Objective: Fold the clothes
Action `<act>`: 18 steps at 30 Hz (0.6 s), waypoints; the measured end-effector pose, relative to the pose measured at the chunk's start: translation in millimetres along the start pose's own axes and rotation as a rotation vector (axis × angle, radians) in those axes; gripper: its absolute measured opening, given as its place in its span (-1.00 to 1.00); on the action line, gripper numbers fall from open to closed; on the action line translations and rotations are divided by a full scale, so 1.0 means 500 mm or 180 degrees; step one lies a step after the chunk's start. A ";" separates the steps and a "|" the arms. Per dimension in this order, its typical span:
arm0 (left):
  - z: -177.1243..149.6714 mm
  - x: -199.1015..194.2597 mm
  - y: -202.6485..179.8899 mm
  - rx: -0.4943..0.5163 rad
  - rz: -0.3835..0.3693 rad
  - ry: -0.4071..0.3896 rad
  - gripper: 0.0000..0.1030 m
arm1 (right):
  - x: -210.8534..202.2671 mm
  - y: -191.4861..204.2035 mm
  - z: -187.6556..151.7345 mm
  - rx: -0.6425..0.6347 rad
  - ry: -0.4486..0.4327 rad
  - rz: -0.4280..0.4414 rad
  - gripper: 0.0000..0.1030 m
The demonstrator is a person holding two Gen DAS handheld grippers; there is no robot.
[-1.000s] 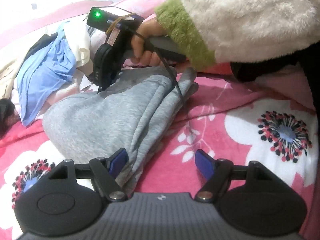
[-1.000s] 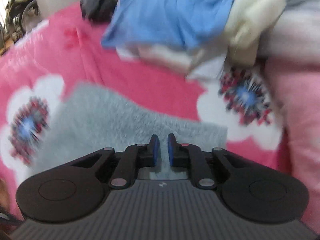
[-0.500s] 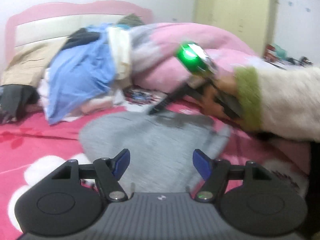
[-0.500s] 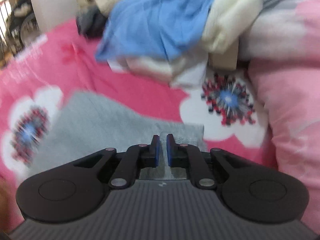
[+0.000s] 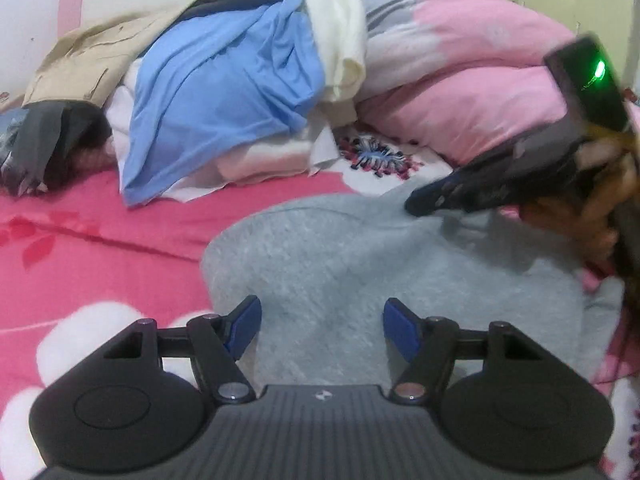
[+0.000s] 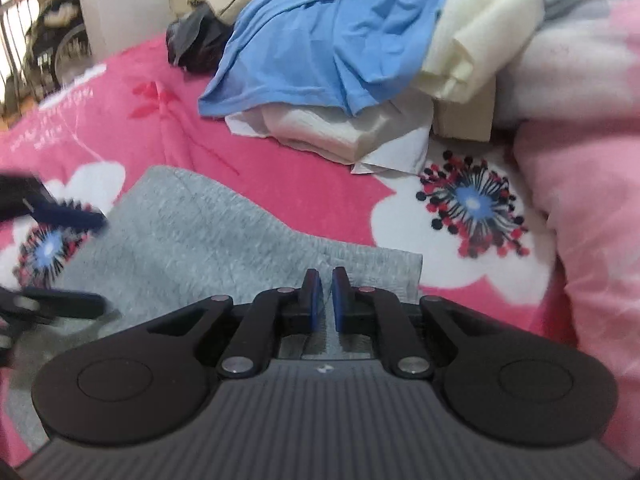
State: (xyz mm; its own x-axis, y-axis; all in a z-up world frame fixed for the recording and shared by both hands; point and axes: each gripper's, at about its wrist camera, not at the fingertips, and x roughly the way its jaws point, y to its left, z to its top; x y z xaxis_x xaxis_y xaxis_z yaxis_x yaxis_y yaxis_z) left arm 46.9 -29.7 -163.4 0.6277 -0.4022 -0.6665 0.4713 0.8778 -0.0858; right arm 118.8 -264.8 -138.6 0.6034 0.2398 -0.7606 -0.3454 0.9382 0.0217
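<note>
the left gripper (image 5: 322, 322) is tilting down over the grey garment (image 5: 384, 264) lying on the pink bed (image 5: 100, 248), jaws apart and empty. the right gripper (image 6: 327, 300) is pinching the garment's far edge, jaws together on it. only the left view is showing the person's hand (image 5: 600, 200); only the right view is showing both left fingers (image 6: 72, 216).

The grey fleece garment (image 5: 360, 264) lies flat and partly folded on the pink floral bed (image 5: 100, 240), spread beneath both tools, its far edge pinched in the right tool (image 6: 323, 294).
</note>
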 end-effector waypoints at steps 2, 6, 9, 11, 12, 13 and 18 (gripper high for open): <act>0.000 -0.001 0.000 0.0018 0.0012 0.0000 0.33 | -0.016 -0.003 0.010 0.0061 -0.0003 0.0031 -0.91; 0.022 -0.022 0.009 -0.0058 -0.0042 -0.0166 0.34 | -0.060 -0.019 0.024 0.0311 -0.0171 0.0199 -0.88; 0.039 -0.006 0.027 -0.0193 -0.0029 -0.0157 0.34 | -0.052 -0.024 0.021 0.0355 -0.0152 0.0219 -0.88; 0.044 0.023 0.045 -0.0341 -0.0008 -0.0040 0.34 | -0.021 -0.032 0.004 0.0420 -0.0003 0.0180 -0.91; 0.042 0.036 0.052 -0.0378 0.0026 -0.0019 0.34 | -0.014 -0.035 -0.004 0.0459 0.0011 0.0193 -0.91; 0.043 0.042 0.054 -0.0361 0.0058 -0.0025 0.38 | -0.011 -0.037 -0.010 0.0492 -0.0008 0.0216 -0.91; 0.051 0.048 0.059 -0.0382 0.0089 -0.0021 0.43 | -0.014 -0.027 -0.008 0.0380 0.0020 0.0175 -0.91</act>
State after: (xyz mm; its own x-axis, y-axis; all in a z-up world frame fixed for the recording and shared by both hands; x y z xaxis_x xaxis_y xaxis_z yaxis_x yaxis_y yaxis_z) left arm 92.1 -20.1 -163.1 0.6439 -0.3786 -0.6649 0.3763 0.9133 -0.1556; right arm 116.5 -279.9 -136.2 0.5811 0.2905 -0.7602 -0.2895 0.9468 0.1405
